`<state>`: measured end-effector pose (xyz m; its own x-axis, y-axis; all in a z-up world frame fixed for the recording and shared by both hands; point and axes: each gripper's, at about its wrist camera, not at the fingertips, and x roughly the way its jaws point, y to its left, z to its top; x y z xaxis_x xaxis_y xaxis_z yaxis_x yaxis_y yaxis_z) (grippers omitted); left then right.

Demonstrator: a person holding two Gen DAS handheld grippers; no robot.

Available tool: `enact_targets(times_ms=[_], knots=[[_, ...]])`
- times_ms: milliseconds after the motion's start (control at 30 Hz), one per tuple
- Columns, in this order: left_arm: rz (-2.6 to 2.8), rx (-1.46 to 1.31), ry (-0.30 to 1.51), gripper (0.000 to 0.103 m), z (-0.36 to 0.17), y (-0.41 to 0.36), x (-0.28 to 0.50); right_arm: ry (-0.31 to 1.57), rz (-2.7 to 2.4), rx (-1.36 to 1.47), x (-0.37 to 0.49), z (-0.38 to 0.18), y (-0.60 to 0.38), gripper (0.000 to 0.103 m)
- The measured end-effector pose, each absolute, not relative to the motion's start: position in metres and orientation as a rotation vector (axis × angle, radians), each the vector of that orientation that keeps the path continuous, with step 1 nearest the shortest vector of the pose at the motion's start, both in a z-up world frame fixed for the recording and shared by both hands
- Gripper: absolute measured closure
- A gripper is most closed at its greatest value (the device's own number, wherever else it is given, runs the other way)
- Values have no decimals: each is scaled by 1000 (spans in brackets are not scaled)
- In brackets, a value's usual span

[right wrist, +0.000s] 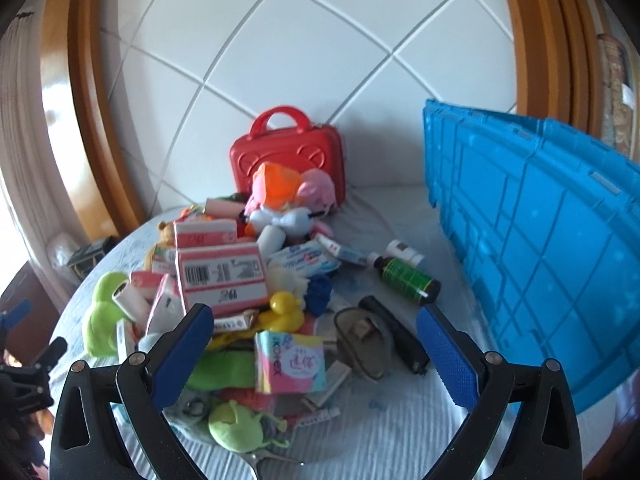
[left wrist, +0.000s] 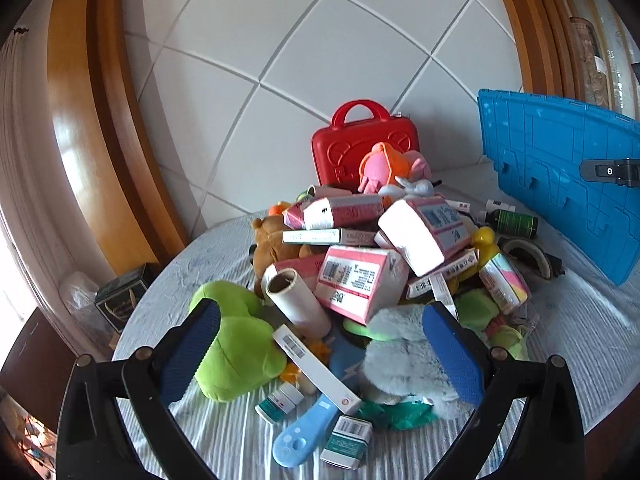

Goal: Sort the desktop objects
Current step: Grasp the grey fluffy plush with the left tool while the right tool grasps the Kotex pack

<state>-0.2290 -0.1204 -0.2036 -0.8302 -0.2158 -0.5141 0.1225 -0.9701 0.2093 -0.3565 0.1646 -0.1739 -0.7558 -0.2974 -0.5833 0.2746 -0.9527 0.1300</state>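
Observation:
A heap of desktop objects lies on a white-clothed table [left wrist: 224, 440]: pink-and-white boxes [left wrist: 360, 280], a green plush [left wrist: 236, 344], a paper roll [left wrist: 296, 300], a long white box [left wrist: 316, 368], a grey-white plush [left wrist: 404, 356]. My left gripper [left wrist: 320, 340] is open and empty, hovering over the heap's near side. My right gripper [right wrist: 316, 344] is open and empty above a pink Kotex pack [right wrist: 290, 362], a yellow duck [right wrist: 284, 310] and a dark green bottle [right wrist: 408, 280].
A red toy case [left wrist: 360, 144] stands against the tiled wall behind the heap. A blue plastic crate [right wrist: 540, 248] stands at the right, also in the left wrist view [left wrist: 560, 184]. Wooden frames flank the wall. The other gripper's black body [right wrist: 24, 376] shows at the left edge.

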Motion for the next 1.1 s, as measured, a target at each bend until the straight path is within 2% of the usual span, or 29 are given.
enact_targets(times_ms=[100, 400, 733, 1000, 1100], knots=[[-2807, 870, -183, 0, -214, -113, -232, -44, -2622, 942, -366, -192, 161, 0], [-2713, 1066, 192, 0, -255, -102, -266, 26, -2404, 1056, -405, -251, 144, 0], [-2610, 1197, 419, 0, -305, -93, -305, 15, -2166, 1194, -459, -307, 122, 1], [-2595, 1232, 473, 0, -329, -93, -320, -104, -2034, 1313, -486, -343, 121, 18], [-2611, 1249, 532, 6, -335, -98, -317, -85, -2017, 1315, -487, -344, 120, 20]])
